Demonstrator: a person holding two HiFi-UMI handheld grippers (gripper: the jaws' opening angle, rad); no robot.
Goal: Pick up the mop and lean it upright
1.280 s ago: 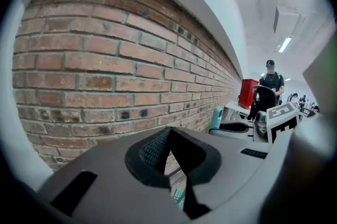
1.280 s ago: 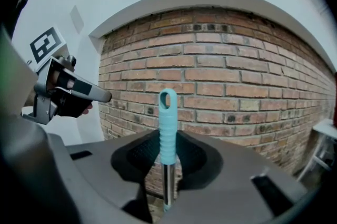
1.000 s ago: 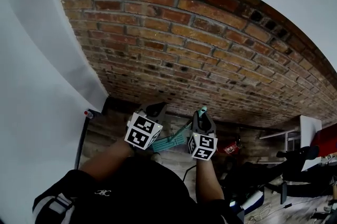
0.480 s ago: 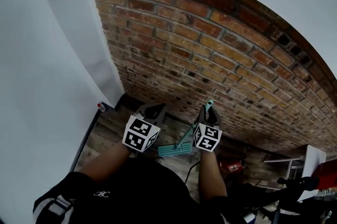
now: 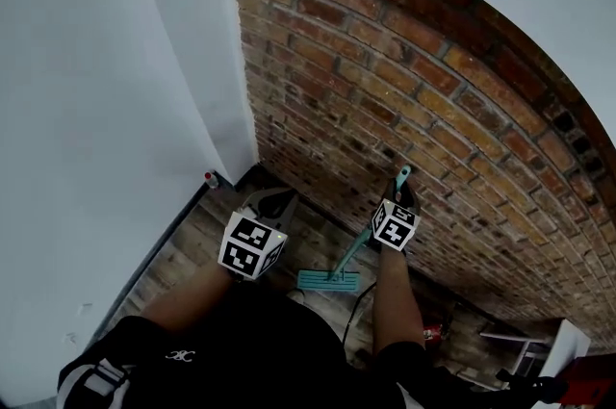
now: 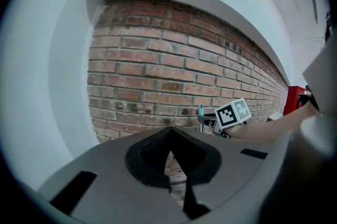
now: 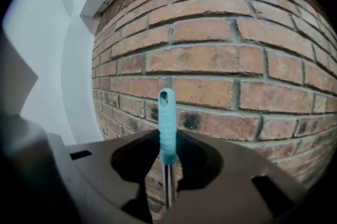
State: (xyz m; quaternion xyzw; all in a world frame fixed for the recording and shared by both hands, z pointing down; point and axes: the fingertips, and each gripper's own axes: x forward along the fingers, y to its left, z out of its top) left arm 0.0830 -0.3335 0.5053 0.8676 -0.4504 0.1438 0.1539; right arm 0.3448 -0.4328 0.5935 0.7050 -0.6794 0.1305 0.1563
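The mop has a teal grip [image 7: 167, 128], a metal shaft and a flat teal head [image 5: 327, 280] that rests on the wood floor. In the head view its handle [image 5: 402, 176] rises steeply towards the brick wall [image 5: 385, 89], with the grip's tip close to the bricks. My right gripper [image 5: 397, 205] is shut on the shaft just below the teal grip, seen up close in the right gripper view [image 7: 167, 165]. My left gripper [image 5: 268, 203] hovers to the left of the mop, shut, with nothing in it [image 6: 169, 157]. It looks across at the right gripper's marker cube [image 6: 233, 112].
A white wall [image 5: 115, 109] meets the brick wall in a corner at the left. A small red and white object [image 5: 210, 177] sits at the foot of that corner. A dark cable [image 5: 351, 320], a red item [image 5: 430, 332] and a white shelf [image 5: 553, 340] lie at the lower right.
The view has swung left towards the corner. My right gripper has carried the mop handle up and closer to the bricks, so the mop stands steeper. The left gripper has stayed beside it.
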